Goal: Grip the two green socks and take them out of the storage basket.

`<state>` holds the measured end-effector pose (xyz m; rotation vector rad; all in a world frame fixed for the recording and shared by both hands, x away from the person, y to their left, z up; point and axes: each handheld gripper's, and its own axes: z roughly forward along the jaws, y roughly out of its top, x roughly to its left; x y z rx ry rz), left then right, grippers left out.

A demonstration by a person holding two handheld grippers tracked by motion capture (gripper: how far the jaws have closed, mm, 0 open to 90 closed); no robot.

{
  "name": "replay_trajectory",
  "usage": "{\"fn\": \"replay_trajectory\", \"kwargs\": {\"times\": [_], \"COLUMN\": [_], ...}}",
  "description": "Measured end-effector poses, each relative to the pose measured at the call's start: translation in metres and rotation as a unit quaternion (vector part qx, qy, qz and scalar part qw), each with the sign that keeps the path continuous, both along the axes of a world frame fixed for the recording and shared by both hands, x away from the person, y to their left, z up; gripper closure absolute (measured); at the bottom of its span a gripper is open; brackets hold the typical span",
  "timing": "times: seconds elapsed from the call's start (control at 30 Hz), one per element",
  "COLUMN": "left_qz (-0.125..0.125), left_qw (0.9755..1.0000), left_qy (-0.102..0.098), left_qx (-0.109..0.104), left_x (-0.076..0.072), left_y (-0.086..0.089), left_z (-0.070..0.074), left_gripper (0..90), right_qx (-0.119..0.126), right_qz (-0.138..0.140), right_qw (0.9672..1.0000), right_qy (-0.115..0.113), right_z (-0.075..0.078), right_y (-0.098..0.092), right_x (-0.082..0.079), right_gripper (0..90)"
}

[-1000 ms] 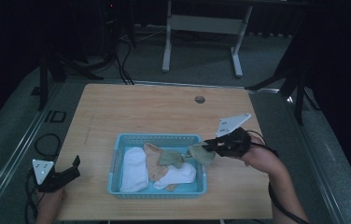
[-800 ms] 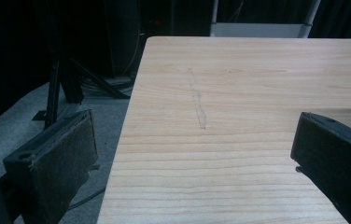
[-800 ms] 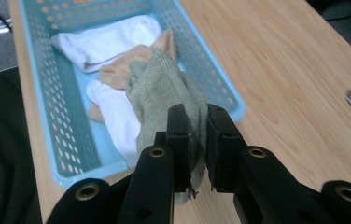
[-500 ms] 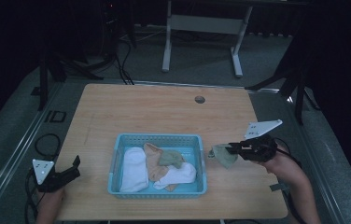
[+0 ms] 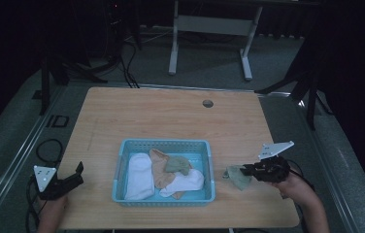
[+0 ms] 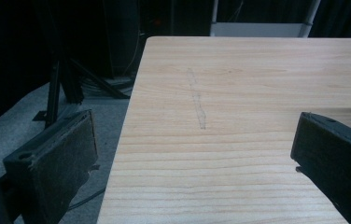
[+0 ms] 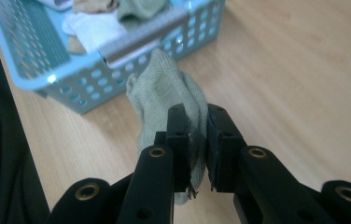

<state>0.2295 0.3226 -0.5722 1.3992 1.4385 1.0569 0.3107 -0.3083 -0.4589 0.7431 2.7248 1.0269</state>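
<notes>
One grey-green sock (image 5: 239,176) is out of the blue basket (image 5: 209,167), pinched in the right tool (image 5: 246,170) low over the table (image 5: 171,116) just right of it, while several socks (image 5: 139,175) remain inside and the left tool (image 5: 74,178), spread, waits near left.

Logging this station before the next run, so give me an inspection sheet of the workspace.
Surface: wooden table, faint scuff mark, grommet hole.
Job's things: green sock pinched, right of the blue basket; basket holds a white sock, more socks.
Clutter: nothing seen.
Grippers: right gripper shut on the sock; left gripper open over the table's left edge.
Cables: black cable on the floor at left.
Surroundings: dark room, white frame behind.
</notes>
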Motion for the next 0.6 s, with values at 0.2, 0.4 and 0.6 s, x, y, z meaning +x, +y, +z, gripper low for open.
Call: {"fn": "replay_trajectory", "kwargs": {"times": [0.2, 0.4, 0.6], "left_qz": [0.001, 0.000, 0.000], "left_qw": [1.0000, 1.0000, 1.0000], "left_qy": [0.000, 0.000, 0.000], "left_qx": [0.000, 0.001, 0.001], "left_x": [0.000, 0.000, 0.000], "left_y": [0.000, 0.000, 0.000], "left_z": [0.000, 0.000, 0.000], "left_gripper": [0.7, 0.7, 0.7], "right_qx": [0.003, -0.001, -0.009], "right_qz": [-0.012, -0.024, -0.029], "right_qw": [0.9995, 0.9986, 0.9981], "right_qy": [0.029, 0.046, 0.054], "right_z": [-0.027, -0.046, -0.061], "right_y": [-0.010, -0.019, -0.026], "right_x": [-0.004, -0.007, -0.008], "right_gripper": [80.7, 80.7, 80.6]}}
